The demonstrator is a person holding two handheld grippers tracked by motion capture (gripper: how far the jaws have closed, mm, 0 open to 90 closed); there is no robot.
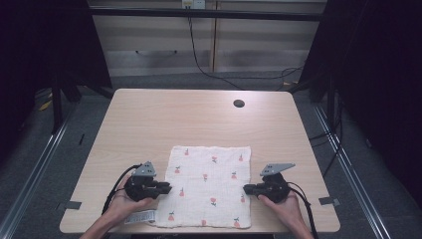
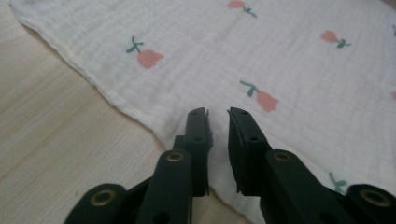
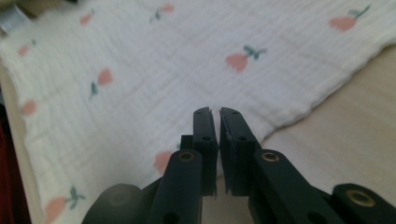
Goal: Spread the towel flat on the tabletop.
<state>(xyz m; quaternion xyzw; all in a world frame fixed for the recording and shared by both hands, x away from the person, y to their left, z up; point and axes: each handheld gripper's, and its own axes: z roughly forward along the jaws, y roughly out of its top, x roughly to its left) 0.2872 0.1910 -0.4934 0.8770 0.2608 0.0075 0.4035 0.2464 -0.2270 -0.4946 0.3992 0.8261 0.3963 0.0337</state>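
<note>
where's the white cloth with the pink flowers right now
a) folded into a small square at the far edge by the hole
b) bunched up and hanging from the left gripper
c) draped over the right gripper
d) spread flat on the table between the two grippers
d: the cloth lies spread flat on the table, with the left gripper at its left edge and the right gripper at its right edge.

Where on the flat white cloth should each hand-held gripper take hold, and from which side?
Probably the side hems. The cloth lies flat on the table, so only its edges offer a lip. The left hand-held gripper would come in low from the left edge, the right hand-held gripper from the right edge, each pinching the hem.
</note>
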